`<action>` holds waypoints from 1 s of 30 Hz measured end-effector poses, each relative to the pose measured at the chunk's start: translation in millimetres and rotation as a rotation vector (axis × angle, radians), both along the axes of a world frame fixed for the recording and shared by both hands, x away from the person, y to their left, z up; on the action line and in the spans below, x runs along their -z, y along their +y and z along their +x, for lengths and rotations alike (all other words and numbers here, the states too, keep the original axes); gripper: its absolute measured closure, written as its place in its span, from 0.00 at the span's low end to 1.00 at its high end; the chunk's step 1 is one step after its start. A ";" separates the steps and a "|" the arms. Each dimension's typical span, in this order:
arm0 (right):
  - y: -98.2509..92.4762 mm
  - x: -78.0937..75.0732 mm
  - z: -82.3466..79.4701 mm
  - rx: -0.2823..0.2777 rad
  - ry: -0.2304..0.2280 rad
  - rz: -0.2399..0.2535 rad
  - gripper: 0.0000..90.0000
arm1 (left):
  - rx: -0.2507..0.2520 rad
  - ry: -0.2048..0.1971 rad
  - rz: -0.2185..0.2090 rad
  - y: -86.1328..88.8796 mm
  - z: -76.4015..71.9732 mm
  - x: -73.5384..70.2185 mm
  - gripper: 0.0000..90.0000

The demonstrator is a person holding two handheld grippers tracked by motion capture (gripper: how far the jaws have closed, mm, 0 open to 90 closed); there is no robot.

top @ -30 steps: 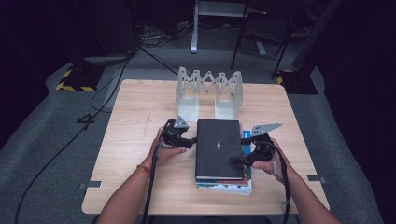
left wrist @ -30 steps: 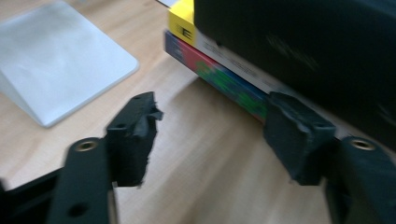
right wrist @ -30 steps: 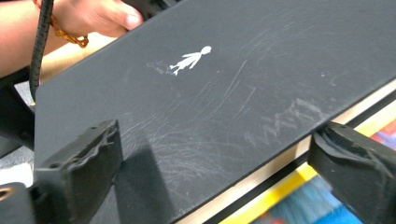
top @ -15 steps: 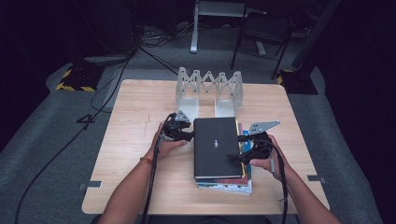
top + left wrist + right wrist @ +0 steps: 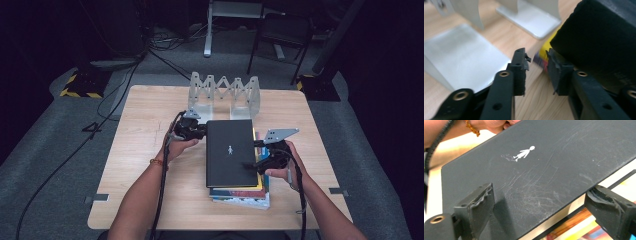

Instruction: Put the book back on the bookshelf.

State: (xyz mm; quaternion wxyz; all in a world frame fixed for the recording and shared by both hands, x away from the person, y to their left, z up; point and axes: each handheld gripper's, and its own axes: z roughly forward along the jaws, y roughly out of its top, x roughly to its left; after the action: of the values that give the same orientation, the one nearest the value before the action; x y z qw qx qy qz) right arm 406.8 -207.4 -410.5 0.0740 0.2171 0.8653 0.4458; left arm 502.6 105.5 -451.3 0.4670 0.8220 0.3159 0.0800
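Topping a stack, the scuffed black book [image 5: 231, 151] sits between the right hand-held gripper [image 5: 544, 212]'s wide-open jaws.

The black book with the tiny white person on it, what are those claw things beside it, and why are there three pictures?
A person sits at a wooden table holding a pinching tool in each hand. One camera looks down from above; a small camera rides on each tool. The black book tops a stack of colourful books; a white zigzag book rack stands behind. The right gripper has its jaws around the book's edge, one above, one below, not pressing. The left gripper has just been closing at the book's corner, nothing between its jaws.
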 end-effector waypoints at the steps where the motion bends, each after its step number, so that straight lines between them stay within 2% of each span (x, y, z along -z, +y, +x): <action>1: -1.7 -3.0 -1.0 0.008 -0.029 0.005 0.17 | -0.001 -0.014 -0.004 -0.5 0.7 -5.7 0.84; 2: -3.2 -5.7 -1.3 0.010 -0.052 0.006 0.19 | -0.001 -0.014 -0.004 -0.5 0.7 -5.7 0.85; 3: -3.2 -5.7 -1.3 0.010 -0.052 0.006 0.19 | -0.004 -0.027 -0.012 -2.0 0.7 -11.2 0.85; 4: -4.2 -8.2 -2.0 0.014 -0.073 0.003 0.21 | -0.015 -0.039 -0.008 -3.7 0.9 -17.8 0.87; 5: -5.5 -12.1 -3.7 0.020 -0.114 0.000 0.24 | -0.019 -0.053 0.002 -5.4 1.0 -26.3 0.87; 6: -5.5 -12.1 -3.7 0.020 -0.114 0.000 0.24 | -0.019 -0.053 0.002 -5.4 1.0 -26.3 0.88; 10: -8.7 -17.4 -4.5 0.022 -0.175 0.011 0.30 | -0.029 -0.087 0.034 -9.4 -0.2 -44.1 0.92; 12: -8.9 -19.1 -3.0 0.030 -0.197 0.029 0.34 | -0.036 -0.101 0.058 -10.4 0.4 -49.9 0.95; 16: -11.1 -26.7 -0.4 0.035 -0.247 0.067 0.42 | -0.037 -0.110 0.053 -8.8 1.1 -61.0 0.96; 17: -11.6 -27.9 0.4 0.035 -0.255 0.070 0.43 | -0.034 -0.109 0.031 -9.3 0.2 -66.0 0.97; 21: -12.3 -31.6 1.2 0.022 -0.268 0.099 0.47 | -0.032 -0.139 0.050 -13.0 -3.1 -76.5 0.97; 22: -12.5 -33.2 0.4 0.013 -0.273 0.103 0.47 | -0.026 -0.141 0.042 -14.1 -4.5 -80.5 0.97; 23: -12.6 -35.4 -1.1 0.006 -0.281 0.106 0.50 | -0.026 -0.166 0.044 -16.7 -9.0 -89.2 0.97; 24: -12.8 -37.6 -2.5 -0.005 -0.287 0.109 0.52 | -0.020 -0.173 0.048 -17.5 -11.4 -93.7 0.98; 30: -17.3 -40.9 -7.7 -0.029 -0.296 0.139 0.60 | -0.025 -0.208 0.072 -17.1 -25.4 -107.1 0.95</action>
State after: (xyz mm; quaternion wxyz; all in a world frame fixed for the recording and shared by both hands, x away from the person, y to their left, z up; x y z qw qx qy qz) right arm 399.1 -224.8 -369.6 0.1790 0.1411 0.8149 0.5328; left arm 477.2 88.4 -344.2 0.4666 0.8215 0.2727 0.1820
